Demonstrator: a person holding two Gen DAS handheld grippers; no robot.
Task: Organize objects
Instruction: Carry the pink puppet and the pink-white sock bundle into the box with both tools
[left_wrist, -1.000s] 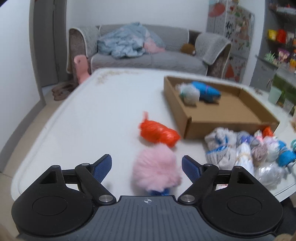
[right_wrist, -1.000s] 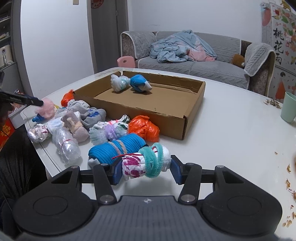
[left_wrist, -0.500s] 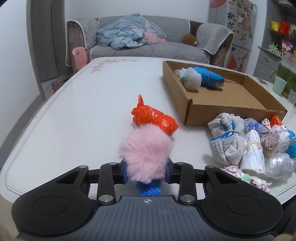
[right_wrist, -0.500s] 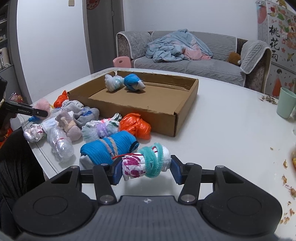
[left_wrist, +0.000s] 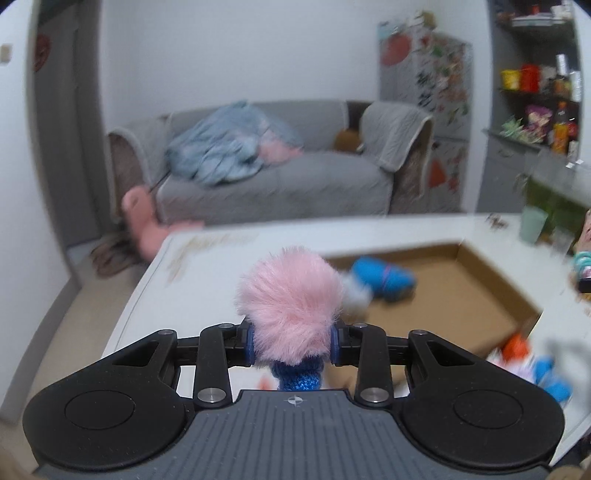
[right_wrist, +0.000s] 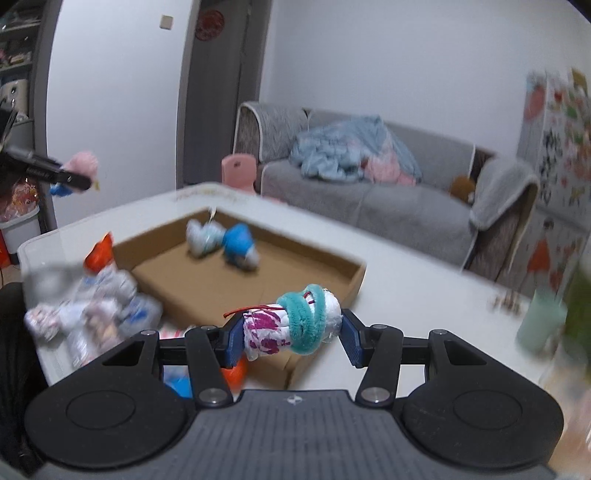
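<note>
My left gripper (left_wrist: 291, 341) is shut on a pink fluffy bundle (left_wrist: 290, 299) with a blue knitted end, held in the air above the table's near edge, short of the cardboard box (left_wrist: 480, 280). My right gripper (right_wrist: 290, 338) is shut on a white and purple bundle (right_wrist: 291, 325) wrapped with a teal band, held above the box's near right corner (right_wrist: 351, 280). The box holds a white bundle (right_wrist: 201, 238) and a blue bundle (right_wrist: 240, 247). The left gripper with its pink bundle also shows in the right wrist view (right_wrist: 74, 170), far left.
A pile of several bundles (right_wrist: 92, 306) lies left of the box, with an orange one (right_wrist: 99, 254) behind. A mint cup (right_wrist: 541, 321) stands on the white table (right_wrist: 406, 280) at right. A grey sofa (left_wrist: 280, 173) stands beyond the table.
My left gripper closed on the pink bundle and lifted it up off the table toward the box. My right gripper rose with its bundle and moved over the box's near corner.
</note>
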